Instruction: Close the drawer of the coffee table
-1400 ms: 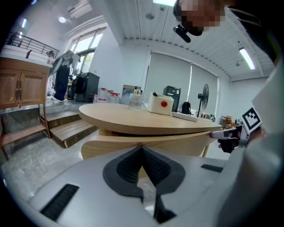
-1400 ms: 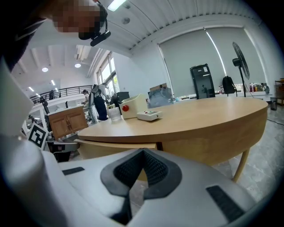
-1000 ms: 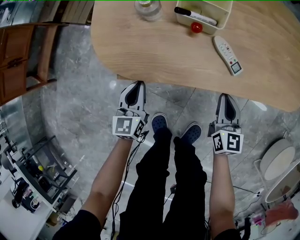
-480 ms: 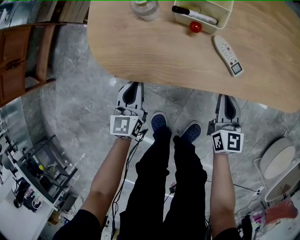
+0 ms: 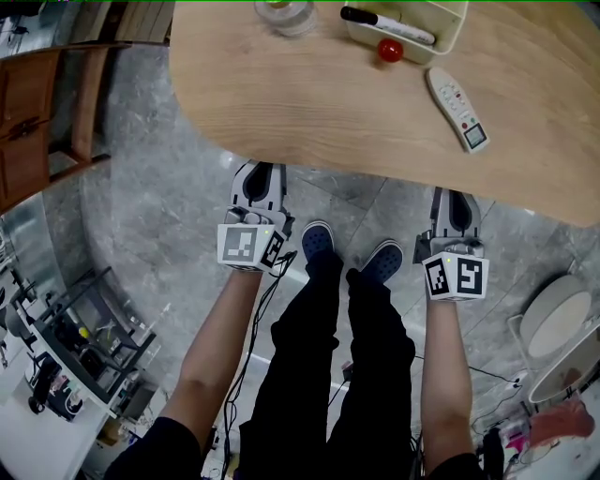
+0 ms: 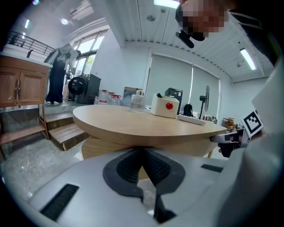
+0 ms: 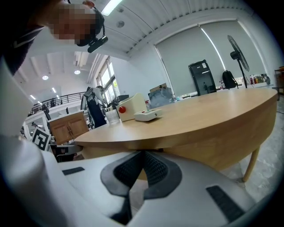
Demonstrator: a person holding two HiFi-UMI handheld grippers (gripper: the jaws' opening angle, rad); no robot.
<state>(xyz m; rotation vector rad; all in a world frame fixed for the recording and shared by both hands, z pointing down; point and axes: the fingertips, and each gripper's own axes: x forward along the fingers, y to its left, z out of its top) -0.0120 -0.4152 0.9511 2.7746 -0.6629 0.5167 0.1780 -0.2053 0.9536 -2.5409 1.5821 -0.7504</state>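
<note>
Left gripper (image 5: 261, 183) and right gripper (image 5: 455, 208) both have their jaws pressed together on nothing, tips tucked just under the coffee table's (image 5: 319, 103) near edge. No drawer juts from that edge, so it is likely shut or nearly so, though its front cannot be told from the wood face (image 7: 208, 142) below the top. Bare floor (image 5: 169, 225) on the person's side of the table leaves room to draw back.

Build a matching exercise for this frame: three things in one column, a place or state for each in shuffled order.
Things:
1. remote
2. marker
3. left gripper

Places or states:
A. fingers together, nothing held
B. flat on the bare tabletop, outside the tray
C. lying inside the pale tray

Pairs: 1-B, 2-C, 3-A
</note>
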